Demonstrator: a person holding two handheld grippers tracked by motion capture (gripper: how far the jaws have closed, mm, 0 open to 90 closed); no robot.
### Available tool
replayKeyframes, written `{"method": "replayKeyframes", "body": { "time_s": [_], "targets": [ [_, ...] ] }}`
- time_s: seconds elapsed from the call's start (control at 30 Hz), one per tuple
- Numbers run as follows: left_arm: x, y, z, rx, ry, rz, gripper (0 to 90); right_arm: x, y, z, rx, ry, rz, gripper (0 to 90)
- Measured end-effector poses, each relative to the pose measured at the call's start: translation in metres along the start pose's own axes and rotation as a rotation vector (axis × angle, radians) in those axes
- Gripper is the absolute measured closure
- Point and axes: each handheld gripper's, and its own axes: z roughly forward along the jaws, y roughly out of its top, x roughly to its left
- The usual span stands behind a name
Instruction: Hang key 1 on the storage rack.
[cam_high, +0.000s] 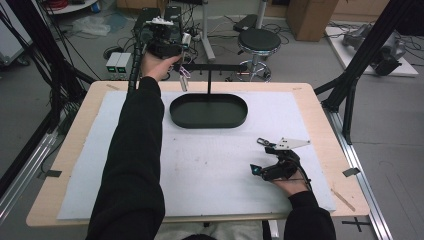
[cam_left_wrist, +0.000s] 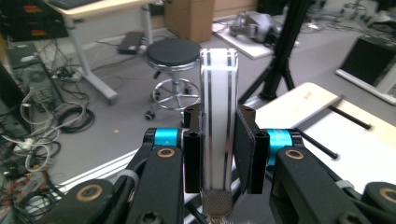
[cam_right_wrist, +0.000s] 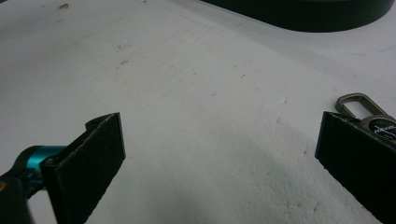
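Observation:
My left gripper (cam_high: 183, 70) is raised beyond the table's far edge, next to the black crossbar (cam_high: 212, 66) of a T-shaped stand. It is shut on a clear flat strip (cam_left_wrist: 218, 93) with dark stripes and a knurled metal end. From above, the strip (cam_high: 183, 80) hangs down from the jaws. My right gripper (cam_high: 259, 159) rests low over the white mat (cam_high: 210, 165) at the front right. Its jaws stand wide open with nothing between them (cam_right_wrist: 219, 149). A metal key clip (cam_right_wrist: 359, 105) lies on the mat just beyond its right jaw.
A black oval tray (cam_high: 208, 121) sits at the mat's far middle, with the stand's post (cam_high: 209, 82) rising behind it. Beyond the table are a round stool (cam_high: 258, 41), cables and boxes on the floor. Black frame struts stand at both sides.

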Motion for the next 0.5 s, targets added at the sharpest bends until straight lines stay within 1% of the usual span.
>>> {"method": "replayKeyframes", "body": {
  "time_s": [0.03, 0.07, 0.1, 0.2, 0.33, 0.37, 0.4, 0.43, 0.5],
  "targets": [
    [0.0014, -0.0006, 0.0001, 0.006, 0.004, -0.003, 74.7, -0.0001, 0.0, 0.0, 0.0, -0.003, -0.001, 0.8],
    [0.0021, -0.001, 0.0001, 0.012, 0.016, 0.003, 74.7, 0.0001, -0.0001, -0.0001, 0.002, -0.003, 0.001, 0.8],
    [0.0029, -0.0014, 0.0, 0.012, 0.017, 0.0, 74.7, -0.0001, -0.0003, 0.0001, 0.002, -0.003, 0.0, 0.8],
    [0.0046, -0.0022, 0.0007, 0.001, 0.014, -0.022, 74.6, 0.0004, -0.0007, 0.0008, 0.01, -0.003, -0.003, 0.9],
    [0.0035, -0.0039, 0.0029, -0.004, 0.041, -0.04, 73.8, 0.0009, -0.0008, 0.0013, 0.013, -0.006, -0.006, 0.8],
    [0.0034, -0.0046, 0.0033, -0.007, 0.044, -0.05, 70.3, 0.0009, -0.0008, 0.0012, 0.012, -0.006, -0.005, 0.8],
    [0.0035, -0.0054, 0.0035, -0.004, 0.044, -0.059, 61.0, 0.0008, -0.0009, 0.0011, 0.011, -0.005, -0.005, 0.8],
    [0.0036, -0.0061, 0.0033, -0.001, 0.04, -0.062, 53.6, 0.0009, -0.0009, 0.001, 0.011, -0.005, -0.005, 0.8],
    [0.0042, -0.0091, 0.0016, 0.005, 0.025, -0.056, 41.6, 0.001, -0.0009, 0.0008, 0.011, -0.006, -0.008, 0.8]
  ]
}}
